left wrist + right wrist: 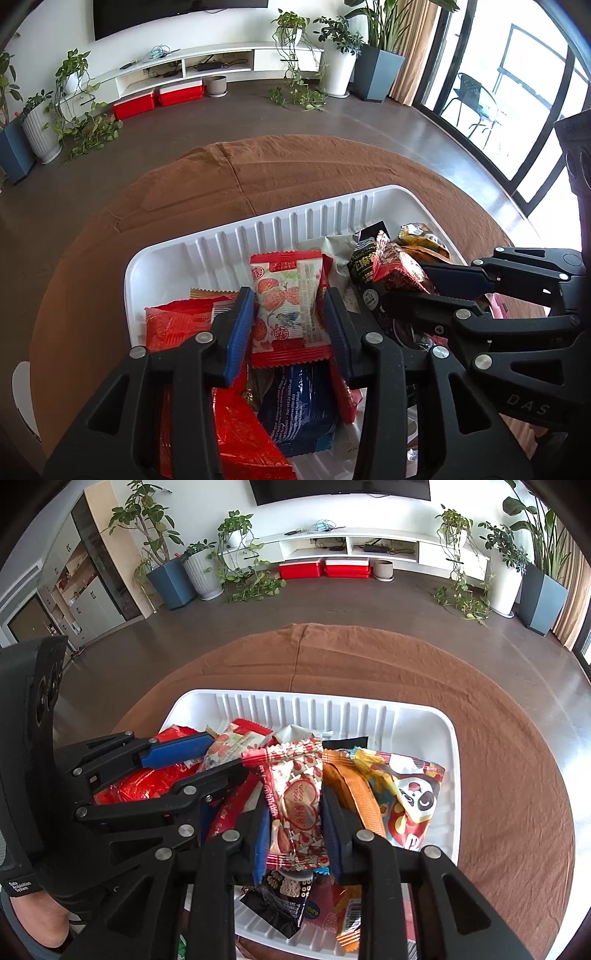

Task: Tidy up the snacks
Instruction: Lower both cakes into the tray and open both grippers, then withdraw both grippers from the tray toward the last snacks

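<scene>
A white ribbed tray (280,225) on a brown tablecloth holds several snack packets. My left gripper (290,306) is shut on a red-and-white packet with a strawberry print (286,295), held upright over the tray. My right gripper (295,805) is shut on a red-and-white heart-print packet (295,805), also above the tray (417,716). Each gripper shows in the other's view: the right one (443,284) at the right, the left one (199,760) at the left. Under them lie red packets (177,325), a blue packet (299,406), an orange packet (354,794) and a panda packet (413,794).
The round table's brown cloth (369,664) surrounds the tray. Beyond it are dark floor, a white TV bench (369,542), red boxes (325,568) and potted plants (170,576). Glass doors (517,92) stand at the right.
</scene>
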A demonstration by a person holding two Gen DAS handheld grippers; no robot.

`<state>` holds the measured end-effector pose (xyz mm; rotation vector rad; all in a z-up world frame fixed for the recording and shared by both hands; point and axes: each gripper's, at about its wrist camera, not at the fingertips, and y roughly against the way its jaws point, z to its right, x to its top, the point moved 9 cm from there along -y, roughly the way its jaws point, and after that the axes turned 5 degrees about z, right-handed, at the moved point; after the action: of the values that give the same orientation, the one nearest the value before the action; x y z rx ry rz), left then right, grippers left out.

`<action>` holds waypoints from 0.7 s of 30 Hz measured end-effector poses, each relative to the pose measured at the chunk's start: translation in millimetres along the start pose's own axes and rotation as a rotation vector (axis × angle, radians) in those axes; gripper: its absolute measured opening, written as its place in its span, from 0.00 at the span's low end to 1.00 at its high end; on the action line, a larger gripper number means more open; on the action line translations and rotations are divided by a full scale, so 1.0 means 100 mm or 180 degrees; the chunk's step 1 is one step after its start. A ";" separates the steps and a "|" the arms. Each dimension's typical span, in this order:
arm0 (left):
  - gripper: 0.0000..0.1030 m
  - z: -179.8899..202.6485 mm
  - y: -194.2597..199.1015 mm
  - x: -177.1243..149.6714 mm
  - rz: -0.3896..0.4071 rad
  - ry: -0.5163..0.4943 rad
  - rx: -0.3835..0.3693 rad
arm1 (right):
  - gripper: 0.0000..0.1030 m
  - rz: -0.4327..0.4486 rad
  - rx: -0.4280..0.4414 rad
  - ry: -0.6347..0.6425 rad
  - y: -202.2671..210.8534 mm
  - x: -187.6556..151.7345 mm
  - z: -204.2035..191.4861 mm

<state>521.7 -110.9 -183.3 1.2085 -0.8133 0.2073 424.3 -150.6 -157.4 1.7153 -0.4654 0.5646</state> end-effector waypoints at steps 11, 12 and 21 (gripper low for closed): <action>0.44 0.04 0.04 -0.05 0.0031 0.0032 -0.0003 | 0.36 0.0073 -0.0033 -0.0048 0.10 -0.01 0.04; 0.45 0.05 0.07 -0.06 0.0046 0.0028 -0.0005 | 0.36 0.0087 -0.0024 -0.0064 0.13 -0.02 0.04; 0.51 0.18 0.31 -0.07 0.0176 0.0000 -0.0019 | 0.39 0.0230 -0.0030 -0.0092 0.38 -0.10 -0.01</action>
<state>491.6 -112.9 -162.7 1.1812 -0.8474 0.2498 394.2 -158.0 -133.3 1.7049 -0.5517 0.5892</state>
